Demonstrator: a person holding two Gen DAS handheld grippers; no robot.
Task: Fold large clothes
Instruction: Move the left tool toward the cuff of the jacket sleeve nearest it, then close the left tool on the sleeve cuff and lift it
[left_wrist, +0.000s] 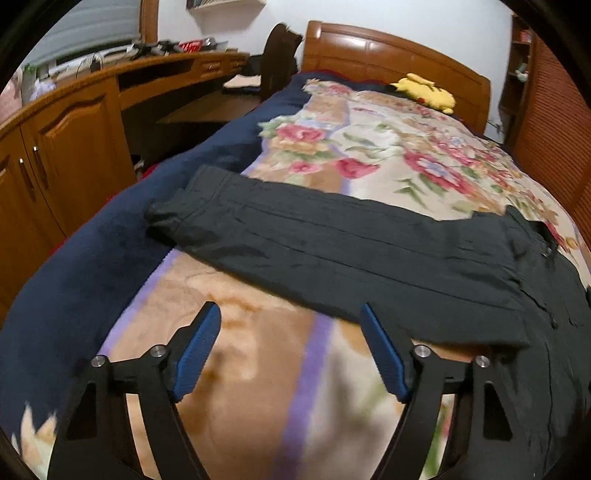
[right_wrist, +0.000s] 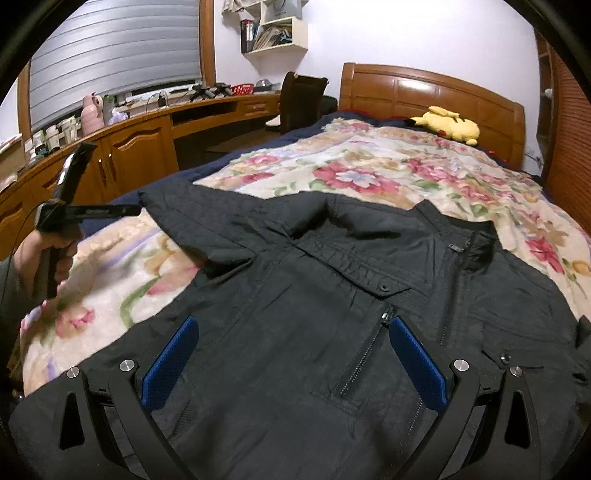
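A black jacket (right_wrist: 332, 295) lies front up and spread flat on the floral blanket (right_wrist: 369, 166) of the bed. Its left sleeve (left_wrist: 314, 236) stretches out sideways toward the bed's left edge. My left gripper (left_wrist: 290, 314) is open and empty, above the blanket just short of the sleeve's near edge. My right gripper (right_wrist: 293, 325) is open and empty, above the jacket's chest near a zip pocket (right_wrist: 365, 350). The left gripper and the hand holding it also show in the right wrist view (right_wrist: 66, 214), at the far left.
A yellow plush toy (right_wrist: 448, 123) lies by the wooden headboard (right_wrist: 424, 85). A wooden desk and cabinets (right_wrist: 140, 147) run along the left wall, with a dark chair (right_wrist: 299, 99) beside the bed. A dark blue cover (left_wrist: 92, 258) hangs over the bed's left side.
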